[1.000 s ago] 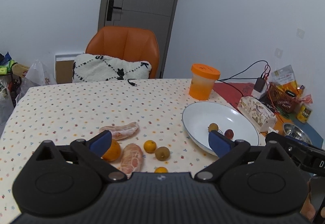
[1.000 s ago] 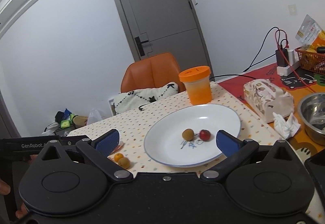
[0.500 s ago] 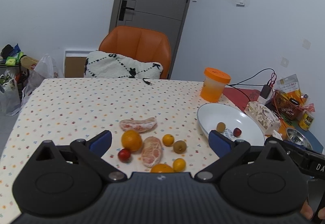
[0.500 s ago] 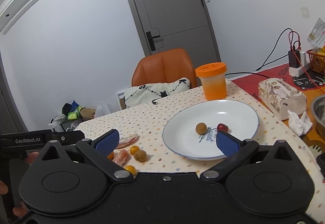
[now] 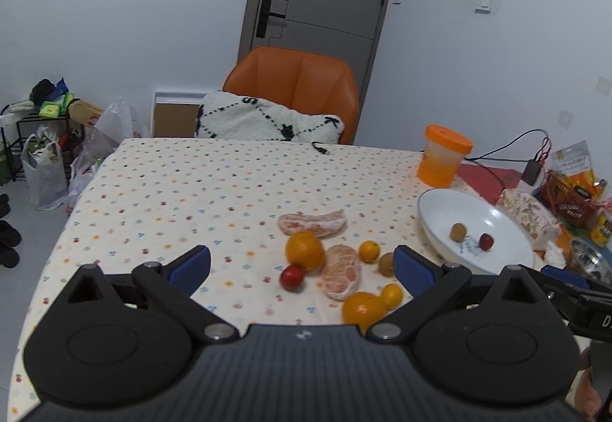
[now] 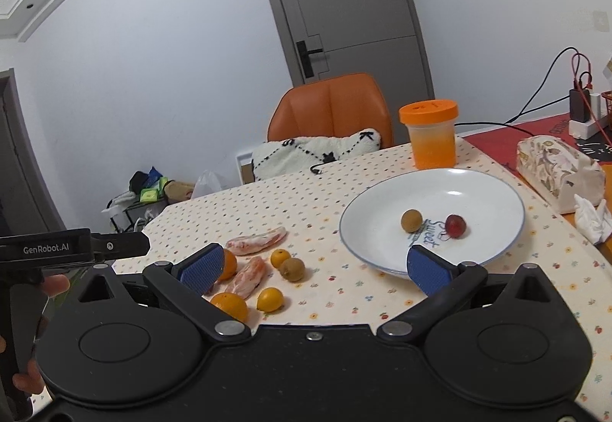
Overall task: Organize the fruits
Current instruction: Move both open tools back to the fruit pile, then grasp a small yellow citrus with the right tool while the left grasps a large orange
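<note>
Both your grippers are up off the worktop [image 5: 160,185] right now, and neither is gripping anything. Your left gripper [image 5: 302,263] has its fingers spread wide, hovering above the pile of loose fruit. Your right gripper [image 6: 317,265] is the same, fingers wide apart with nothing between them, and its right fingertip overlaps the near rim of the plate [image 6: 493,192] in that view.

The loose fruit sits in a cluster on the dotted cloth, left of the plate. You've got a peeled citrus segment [image 5: 311,223] at the back, with a big orange [image 5: 305,250] just in front of it. A small red fruit [image 5: 291,277] lies beside the orange, and a second peeled piece [image 5: 340,271] lies right next to both. A small yellow-orange fruit [image 5: 369,250] and a brown one [image 5: 385,263] sit to the right, close together. Nearest you are another orange [image 5: 361,307] and a little yellow fruit [image 5: 391,296], touching or nearly so.

The white plate holds two pieces, a brown fruit [image 6: 411,220] and a red one [image 6: 455,225], near each other but apart, around some printed lettering.

Behind the plate there's an orange-lidded tub [image 6: 430,133], and a patterned tissue box [image 6: 556,169] off to the right.
</note>
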Available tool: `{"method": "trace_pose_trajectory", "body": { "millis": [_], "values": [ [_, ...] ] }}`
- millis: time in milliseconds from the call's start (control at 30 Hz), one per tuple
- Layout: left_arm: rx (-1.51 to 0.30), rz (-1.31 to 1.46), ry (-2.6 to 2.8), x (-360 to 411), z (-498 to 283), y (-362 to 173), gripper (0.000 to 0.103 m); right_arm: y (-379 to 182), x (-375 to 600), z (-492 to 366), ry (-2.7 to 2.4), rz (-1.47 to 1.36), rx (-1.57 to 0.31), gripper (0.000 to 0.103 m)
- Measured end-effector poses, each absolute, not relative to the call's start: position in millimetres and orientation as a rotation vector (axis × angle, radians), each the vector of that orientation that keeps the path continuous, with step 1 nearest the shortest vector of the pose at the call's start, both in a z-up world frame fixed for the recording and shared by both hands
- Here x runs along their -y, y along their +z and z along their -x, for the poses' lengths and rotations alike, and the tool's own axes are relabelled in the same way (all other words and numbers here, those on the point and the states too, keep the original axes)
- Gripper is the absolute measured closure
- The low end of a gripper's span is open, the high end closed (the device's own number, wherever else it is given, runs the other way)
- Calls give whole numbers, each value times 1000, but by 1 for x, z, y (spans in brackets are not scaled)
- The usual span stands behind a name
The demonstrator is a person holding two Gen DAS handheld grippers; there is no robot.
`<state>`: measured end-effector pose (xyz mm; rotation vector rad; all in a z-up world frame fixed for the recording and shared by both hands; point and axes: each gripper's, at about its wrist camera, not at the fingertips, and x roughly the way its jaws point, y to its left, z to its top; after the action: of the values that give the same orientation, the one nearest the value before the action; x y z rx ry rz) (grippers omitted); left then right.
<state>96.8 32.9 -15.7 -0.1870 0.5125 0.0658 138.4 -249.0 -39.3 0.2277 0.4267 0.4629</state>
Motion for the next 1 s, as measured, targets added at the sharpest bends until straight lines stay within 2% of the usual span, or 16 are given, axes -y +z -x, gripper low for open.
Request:
{"method": "trace_pose_trajectory", "body": {
  "millis": [500, 767, 833, 900, 1000],
  "values": [
    [-579, 253, 67, -52, -109, -46, 3, -59, 217, -150, 523, -177, -509, 2],
    [-577, 279, 25, -49, -112, -53, 5, -69, 205, -160, 565, -170, -549, 27],
    [-577, 274, 13, -45, -114, -54, 8, -71, 203, -164, 566, -168, -557, 32],
    [-589, 274, 0, -40, -117, -56, 12, -74, 203, -168, 568, -177, -572, 43],
    [-594, 282, -24, -35, -120, -57, 17, -80, 203, -174, 577, -192, -592, 49]
  ]
}}
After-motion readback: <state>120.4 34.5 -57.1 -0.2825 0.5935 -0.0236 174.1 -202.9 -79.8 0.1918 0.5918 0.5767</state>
